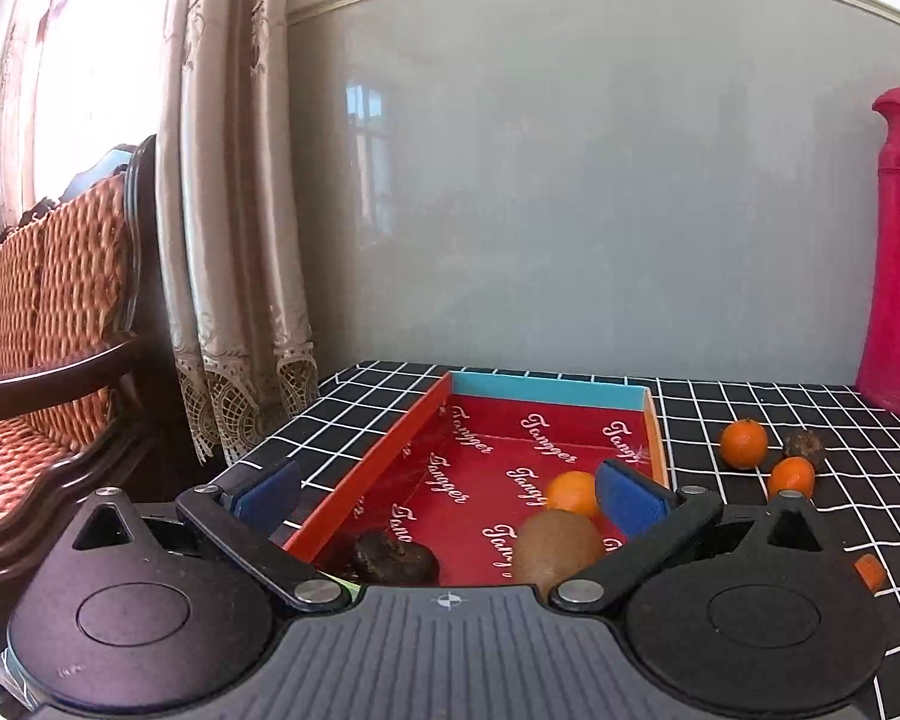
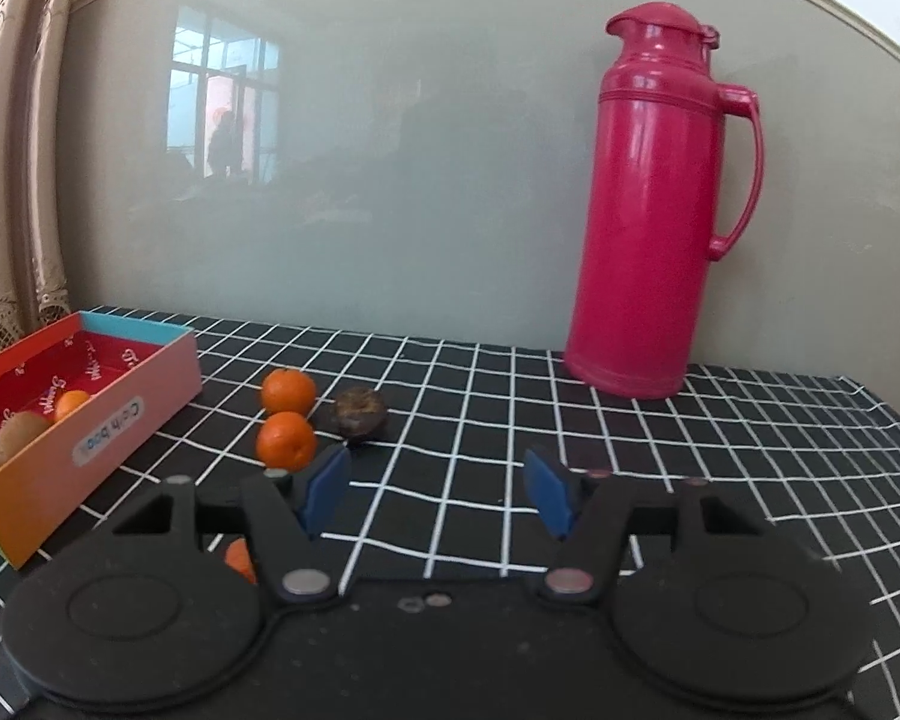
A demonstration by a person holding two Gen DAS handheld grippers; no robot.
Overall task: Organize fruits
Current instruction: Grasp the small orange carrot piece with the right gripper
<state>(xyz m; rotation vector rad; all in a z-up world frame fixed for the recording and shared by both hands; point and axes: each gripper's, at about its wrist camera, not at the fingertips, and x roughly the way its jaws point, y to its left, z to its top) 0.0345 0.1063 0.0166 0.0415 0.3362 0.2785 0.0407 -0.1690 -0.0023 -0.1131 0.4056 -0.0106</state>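
Note:
A red-lined cardboard box (image 1: 570,391) lies on the black checked tablecloth; it also shows at the left of the right wrist view (image 2: 120,414). In it lie a kiwi (image 1: 555,546), a tangerine (image 1: 570,492) and a dark wrinkled fruit (image 1: 393,558). Right of the box on the cloth lie two tangerines (image 2: 288,391) (image 2: 285,439) and a dark fruit (image 2: 357,411). An orange piece (image 2: 240,558) lies close under the right gripper. My left gripper (image 1: 447,492) is open and empty over the box's near end. My right gripper (image 2: 435,489) is open and empty, right of the loose fruits.
A tall pink thermos (image 2: 660,210) stands at the back right against the grey wall. A curtain (image 1: 234,210) and a wooden chair with woven cushions (image 1: 54,312) stand left of the table. The table's left edge runs beside the box.

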